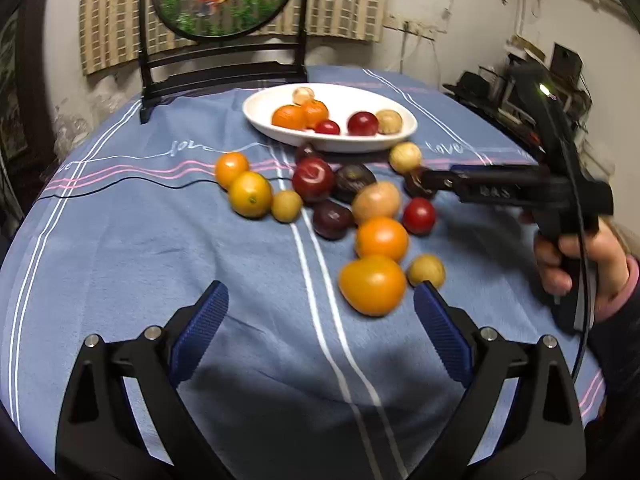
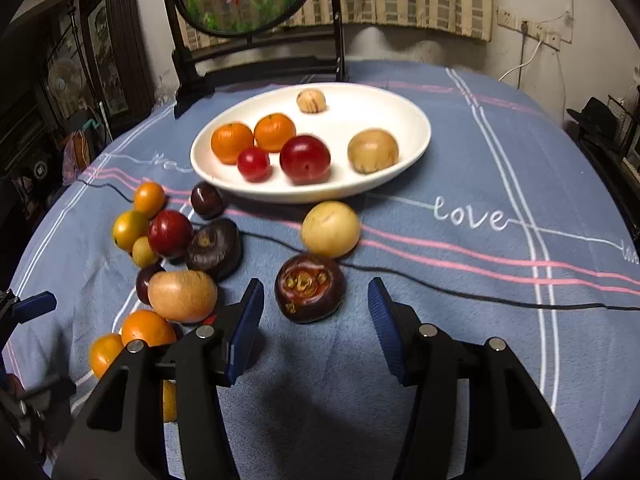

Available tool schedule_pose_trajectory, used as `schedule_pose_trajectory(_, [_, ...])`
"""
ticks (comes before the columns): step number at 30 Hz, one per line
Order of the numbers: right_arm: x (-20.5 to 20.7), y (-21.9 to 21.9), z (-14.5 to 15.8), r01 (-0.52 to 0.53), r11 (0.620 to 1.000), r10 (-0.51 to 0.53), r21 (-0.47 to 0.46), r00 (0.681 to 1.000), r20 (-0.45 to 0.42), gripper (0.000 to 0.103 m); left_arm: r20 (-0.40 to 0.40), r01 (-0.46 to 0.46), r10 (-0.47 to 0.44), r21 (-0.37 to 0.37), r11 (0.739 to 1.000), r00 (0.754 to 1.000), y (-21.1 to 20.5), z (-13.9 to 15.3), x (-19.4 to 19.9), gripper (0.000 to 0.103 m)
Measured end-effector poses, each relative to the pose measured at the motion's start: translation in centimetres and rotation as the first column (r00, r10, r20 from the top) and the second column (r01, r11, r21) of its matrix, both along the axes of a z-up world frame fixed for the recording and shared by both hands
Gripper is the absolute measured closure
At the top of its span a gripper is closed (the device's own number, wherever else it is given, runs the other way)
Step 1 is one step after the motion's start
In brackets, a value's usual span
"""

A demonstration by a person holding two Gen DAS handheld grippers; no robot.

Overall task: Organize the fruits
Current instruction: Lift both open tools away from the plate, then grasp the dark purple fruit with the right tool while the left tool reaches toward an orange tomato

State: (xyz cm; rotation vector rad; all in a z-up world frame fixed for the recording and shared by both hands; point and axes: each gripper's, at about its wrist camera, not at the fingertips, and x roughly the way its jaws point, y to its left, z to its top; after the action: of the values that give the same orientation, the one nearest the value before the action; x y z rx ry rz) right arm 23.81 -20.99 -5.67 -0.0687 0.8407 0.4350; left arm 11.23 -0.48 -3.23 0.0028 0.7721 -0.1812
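Broadly, blue striped tablecloth (image 2: 460, 152) under everything; white oval plate (image 2: 416, 136) at the far side, holding six fruits; loose fruits (image 1: 316, 180) scattered just before it; right gripper (image 2: 316, 320) spread wide around a dark mangosteen (image 2: 310, 288), pads apart from it; left gripper (image 1: 320, 320) spread, empty, near an orange (image 1: 372, 284).

white plate (image 2: 416, 148), blue striped tablecloth (image 2: 480, 320), orange tangerines (image 2: 232, 142)
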Motion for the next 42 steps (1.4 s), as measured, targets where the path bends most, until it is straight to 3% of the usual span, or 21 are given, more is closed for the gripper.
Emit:
schedule_pose_trajectory(16, [1.3, 1.7, -1.5, -0.008, 0.997, 0.007, -0.073, 1.0, -0.019, 0.06, -0.016, 0.011, -0.012, -0.023, 1.0, 1.0, -0.1, -0.1, 0.4, 0.007])
schedule_pose_trajectory(22, [0.8, -0.9, 0.4, 0.045, 0.998, -0.044, 0.052, 0.999, -0.014, 0.06, -0.03, 0.026, -0.027, -0.032, 0.999, 0.999, -0.2, -0.2, 0.6, 0.008])
schedule_pose_trajectory(24, [0.6, -1.9, 1.1, 0.073, 0.994, -0.073, 0.085, 0.997, 0.001, 0.06, -0.03, 0.036, -0.037, -0.033, 0.999, 0.999, -0.4, -0.2, 0.6, 0.012])
schedule_pose_trajectory(28, [0.7, -3.4, 1.8, 0.111, 0.984, -0.112, 0.139, 0.994, -0.006, 0.06, -0.055, 0.081, -0.083, -0.032, 0.996, 0.995, -1.1, -0.5, 1.0, 0.033])
schedule_pose_trajectory(35, [0.0, -3.3, 2.3, 0.092, 0.983, -0.093, 0.16, 0.996, -0.003, 0.06, -0.07, 0.107, -0.107, -0.004, 0.994, 0.992, -2.5, -0.8, 1.8, 0.043])
schedule_pose_trajectory(42, [-0.1, -3.1, 2.4, 0.091, 0.982, -0.092, 0.163, 0.996, 0.0, 0.06, -0.13, 0.122, -0.118, 0.019, 0.992, 0.984, -3.1, -1.8, 3.1, 0.043])
